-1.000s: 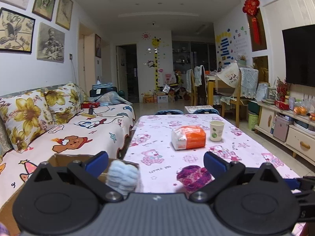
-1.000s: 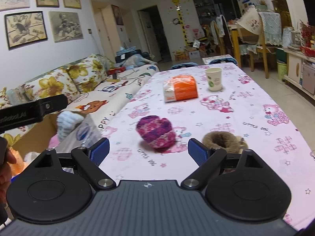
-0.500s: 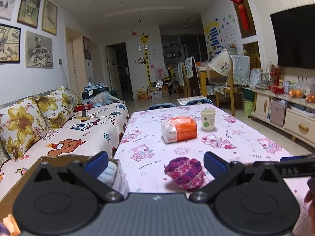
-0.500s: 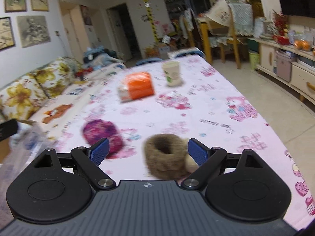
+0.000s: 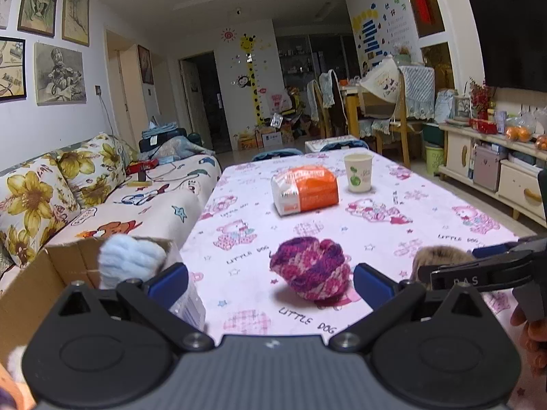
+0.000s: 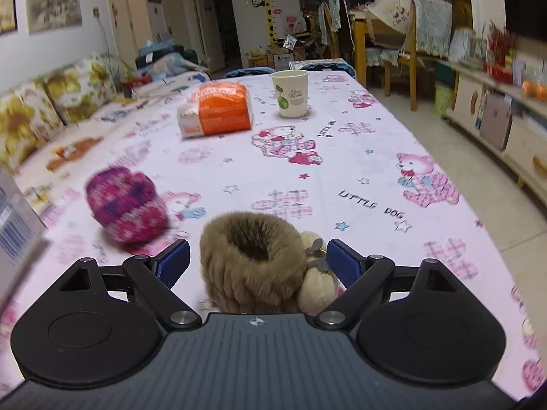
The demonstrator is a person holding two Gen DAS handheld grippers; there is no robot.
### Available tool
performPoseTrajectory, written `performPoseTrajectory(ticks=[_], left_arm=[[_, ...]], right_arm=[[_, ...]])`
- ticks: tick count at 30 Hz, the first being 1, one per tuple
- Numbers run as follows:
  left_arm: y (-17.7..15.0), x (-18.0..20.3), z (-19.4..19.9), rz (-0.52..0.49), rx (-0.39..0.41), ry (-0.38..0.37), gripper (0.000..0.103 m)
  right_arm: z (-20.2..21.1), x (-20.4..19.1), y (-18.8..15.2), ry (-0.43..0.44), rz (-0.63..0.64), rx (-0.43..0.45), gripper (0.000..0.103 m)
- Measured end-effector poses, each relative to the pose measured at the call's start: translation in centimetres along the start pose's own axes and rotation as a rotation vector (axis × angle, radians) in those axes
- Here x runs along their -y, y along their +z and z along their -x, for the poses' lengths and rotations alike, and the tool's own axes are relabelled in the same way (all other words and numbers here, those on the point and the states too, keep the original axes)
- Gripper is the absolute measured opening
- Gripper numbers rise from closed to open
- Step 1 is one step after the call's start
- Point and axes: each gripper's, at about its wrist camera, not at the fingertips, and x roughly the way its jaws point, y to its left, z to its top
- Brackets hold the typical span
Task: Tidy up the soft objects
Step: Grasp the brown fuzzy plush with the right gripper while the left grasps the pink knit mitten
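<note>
A brown furry ring (image 6: 253, 266) with a cream plush knob sits on the pink tablecloth (image 6: 342, 157), between the spread fingers of my open right gripper (image 6: 258, 261). A pink and purple knitted ball (image 6: 124, 203) lies to its left; the left wrist view shows the knitted ball (image 5: 311, 268) ahead of my open left gripper (image 5: 270, 282). A pale blue fluffy item (image 5: 130, 259) rests in the cardboard box (image 5: 37, 280) at the left. The right gripper (image 5: 485, 270) and the furry ring (image 5: 441, 256) appear at the right of that view.
An orange and white tissue pack (image 5: 304, 189) and a paper cup (image 5: 358, 172) stand further along the table. A sofa (image 5: 102, 198) with flowered cushions runs along the left. A cabinet (image 5: 495, 174) lines the right wall. A hand (image 5: 530, 335) shows at the right edge.
My right gripper swung right from the knitted ball and closed in on the brown furry ring, which now lies between its fingers. The left gripper shifted right and forward over the table.
</note>
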Motion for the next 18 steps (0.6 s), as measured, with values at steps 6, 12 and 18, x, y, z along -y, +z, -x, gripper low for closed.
performPoseTrajectory(ticks=[6, 12, 18], left_arm=[[-1.1, 0.7, -2.0, 0.037, -0.048, 0.009, 0.102], [-1.7, 0.4, -3.7, 0.131, -0.083, 0.002, 0.102], [-1.5, 1.1, -5.5, 0.193, -0.084, -0.036, 0.102]], right_arm=[[-0.9, 0.8, 0.0, -0.014, 0.059, 0.008, 0.103], [-1.5, 1.9, -0.2, 0.019, 0.018, 0.009, 0.093], [-1.4, 2.9, -0.4, 0.027, -0.005, 0.018, 0.069]])
